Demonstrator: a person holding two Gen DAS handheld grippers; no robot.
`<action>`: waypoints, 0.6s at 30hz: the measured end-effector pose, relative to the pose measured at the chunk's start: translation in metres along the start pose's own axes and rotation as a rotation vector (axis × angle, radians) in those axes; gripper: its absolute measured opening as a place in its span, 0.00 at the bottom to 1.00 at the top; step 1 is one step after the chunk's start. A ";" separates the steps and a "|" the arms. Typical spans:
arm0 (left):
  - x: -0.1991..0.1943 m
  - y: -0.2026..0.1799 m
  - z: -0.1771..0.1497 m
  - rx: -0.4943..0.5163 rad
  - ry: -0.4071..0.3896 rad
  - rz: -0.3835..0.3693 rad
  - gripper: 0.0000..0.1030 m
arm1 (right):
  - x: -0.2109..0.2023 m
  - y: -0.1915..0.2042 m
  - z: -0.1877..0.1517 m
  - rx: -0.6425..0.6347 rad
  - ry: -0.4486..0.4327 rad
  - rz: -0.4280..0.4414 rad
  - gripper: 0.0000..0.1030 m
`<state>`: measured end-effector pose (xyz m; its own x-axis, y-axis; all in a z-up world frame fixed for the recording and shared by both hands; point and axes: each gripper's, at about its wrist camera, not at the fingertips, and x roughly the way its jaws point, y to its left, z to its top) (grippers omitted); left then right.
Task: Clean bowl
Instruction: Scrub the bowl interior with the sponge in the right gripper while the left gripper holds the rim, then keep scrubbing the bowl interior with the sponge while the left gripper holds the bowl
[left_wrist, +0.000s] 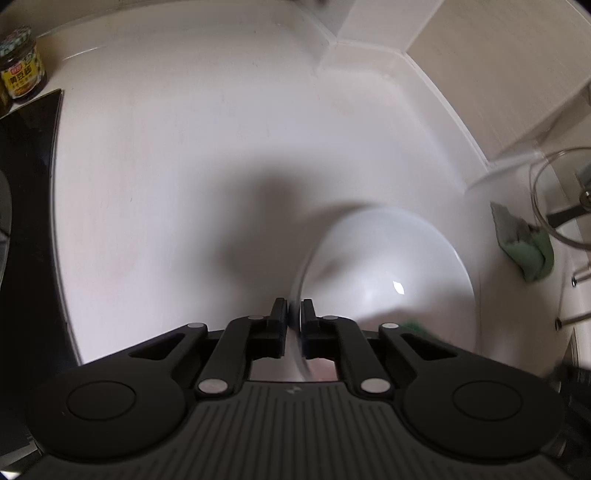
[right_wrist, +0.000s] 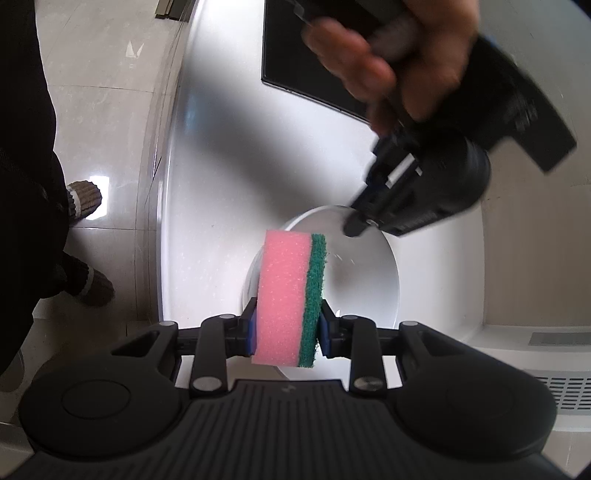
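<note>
A white bowl (left_wrist: 388, 266) stands on the white counter (left_wrist: 166, 147). My left gripper (left_wrist: 293, 306) is shut on the bowl's near rim, which runs blurred between its two pads. In the right wrist view the same bowl (right_wrist: 362, 280) lies below and ahead, with the left gripper (right_wrist: 356, 225) clamped on its far rim and a person's hand (right_wrist: 388, 48) around that gripper. My right gripper (right_wrist: 288, 310) is shut on a pink sponge with a green scouring side (right_wrist: 284, 295), held upright just above the bowl's near edge.
A black cooktop (left_wrist: 26, 184) borders the counter on the left, with a labelled jar (left_wrist: 20, 62) behind it. A green cloth (left_wrist: 524, 243) and a glass lid (left_wrist: 561, 192) lie at the right. The person's slippered feet (right_wrist: 85, 199) stand on the tiled floor beside the counter's edge.
</note>
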<state>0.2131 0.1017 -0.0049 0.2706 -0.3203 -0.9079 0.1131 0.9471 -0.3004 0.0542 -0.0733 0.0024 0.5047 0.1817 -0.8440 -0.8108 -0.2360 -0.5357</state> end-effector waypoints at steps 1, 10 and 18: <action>0.000 0.000 0.000 -0.007 0.004 0.003 0.06 | 0.000 -0.001 0.000 0.007 0.000 0.003 0.26; -0.022 0.009 -0.034 -0.051 0.015 -0.026 0.11 | 0.001 -0.002 0.001 -0.009 0.010 0.011 0.26; -0.008 -0.001 -0.015 0.014 0.003 0.005 0.07 | 0.000 0.000 0.002 -0.036 0.018 0.007 0.26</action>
<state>0.1967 0.1041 -0.0017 0.2682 -0.3152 -0.9104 0.1250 0.9484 -0.2915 0.0533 -0.0717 0.0024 0.5046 0.1626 -0.8479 -0.8032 -0.2720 -0.5301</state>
